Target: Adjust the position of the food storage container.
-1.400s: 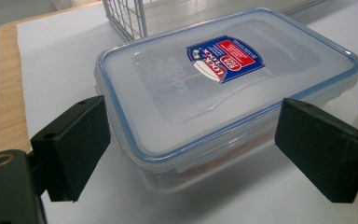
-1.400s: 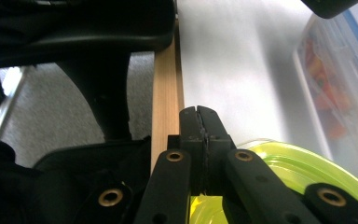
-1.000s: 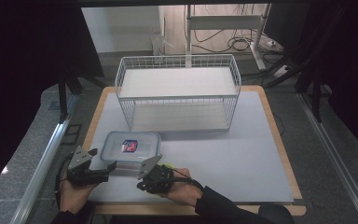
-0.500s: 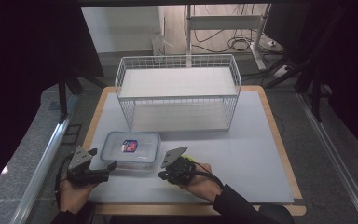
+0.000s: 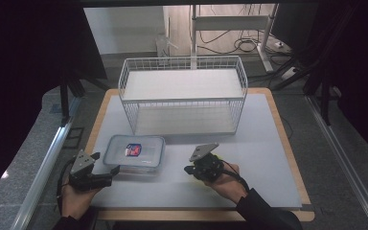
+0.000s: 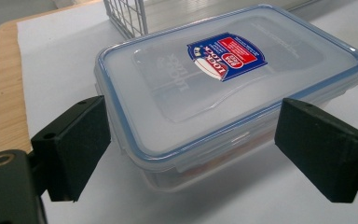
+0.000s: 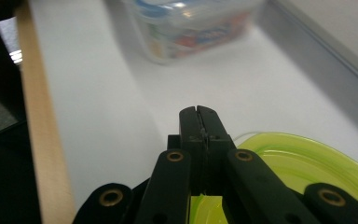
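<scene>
Overhead shot of a desk w/ a white mat on top. A white wire rack stands at the far side.

Near the front left lies a clear plastic food box, flat on the mat, lid clipped on, blue seal round the rim and a red-and-blue sticker on top. It sits well apart from the rack.

Your left claw is spread wide, w/ one corner of the box betw. the two black pads. The left pad sits just beside the box wall and the right pad stands clear of it, so nothing is pinched yet.

Your right claw is closed tight, pads together. It sits to the right of the box, apart from it, pointing toward it. A lime-green see-through round piece shows under that claw; can't tell what it is.

Handling, as a guess: the box looks light and stiff, but its smooth plastic walls are prob. slippery. Something colourful shows inside, so it may weigh a bit more than an empty one. Best hold is across the short end, pads on the side walls below the lid rim, not on the lid flaps, which could pop open. Squeeze firm but not hard, since thin walls can flex.
</scene>
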`<state>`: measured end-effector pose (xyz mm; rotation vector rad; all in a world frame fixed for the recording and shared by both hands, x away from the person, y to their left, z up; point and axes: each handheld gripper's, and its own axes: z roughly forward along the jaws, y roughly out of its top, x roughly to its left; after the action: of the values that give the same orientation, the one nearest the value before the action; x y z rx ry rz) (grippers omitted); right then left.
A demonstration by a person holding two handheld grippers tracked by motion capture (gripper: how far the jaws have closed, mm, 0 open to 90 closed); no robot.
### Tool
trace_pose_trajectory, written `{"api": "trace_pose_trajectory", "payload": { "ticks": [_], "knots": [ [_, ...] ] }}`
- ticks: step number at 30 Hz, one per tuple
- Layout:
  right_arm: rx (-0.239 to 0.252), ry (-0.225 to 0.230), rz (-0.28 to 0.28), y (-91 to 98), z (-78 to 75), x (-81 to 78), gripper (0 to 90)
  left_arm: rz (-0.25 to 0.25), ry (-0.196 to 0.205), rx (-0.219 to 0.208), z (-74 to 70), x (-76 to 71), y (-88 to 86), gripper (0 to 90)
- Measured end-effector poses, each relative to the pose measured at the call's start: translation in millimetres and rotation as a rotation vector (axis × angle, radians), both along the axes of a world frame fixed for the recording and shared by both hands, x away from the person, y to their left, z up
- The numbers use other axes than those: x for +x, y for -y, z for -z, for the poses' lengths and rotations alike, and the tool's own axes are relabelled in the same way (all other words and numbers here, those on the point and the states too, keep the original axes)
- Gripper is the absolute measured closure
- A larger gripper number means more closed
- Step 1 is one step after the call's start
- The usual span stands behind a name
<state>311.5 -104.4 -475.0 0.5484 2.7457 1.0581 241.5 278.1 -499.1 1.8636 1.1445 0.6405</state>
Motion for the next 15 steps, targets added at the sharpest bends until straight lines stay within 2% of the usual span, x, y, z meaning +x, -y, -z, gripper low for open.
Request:
{"api": "trace_pose_trajectory", "payload": {
  "ticks": [2,5,7,11,12,14,15],
  "knots": [
    [0.001,0.009,0.054,15.5,-0.8,6.6,90.0,0.0,-0.002,-0.001,0.1,0.1,0.0,10.4],
    [0.002,0.014,0.08,25.0,-1.2,10.4,90.0,0.0,-0.002,-0.001,0.1,0.1,0.1,10.4],
    [0.002,0.02,0.13,41.7,-2.0,16.0,90.0,0.0,-0.002,-0.003,0.2,0.3,-0.1,10.3],
    [0.007,0.02,0.175,58.1,-2.9,19.2,90.0,0.001,-0.003,-0.002,0.2,0.4,-0.2,10.3],
    [0.008,0.022,0.205,69.9,-3.4,19.8,90.0,0.001,-0.003,-0.002,0.2,0.4,-0.2,10.3],
    [0.009,0.024,0.215,73.9,-3.5,20.1,90.0,0.001,-0.004,-0.002,0.2,0.5,-0.1,10.3],
    [0.01,0.023,0.243,85.8,-4.2,20.0,90.0,0.002,-0.004,-0.001,0.3,0.6,-0.1,10.3]
  ]
}}
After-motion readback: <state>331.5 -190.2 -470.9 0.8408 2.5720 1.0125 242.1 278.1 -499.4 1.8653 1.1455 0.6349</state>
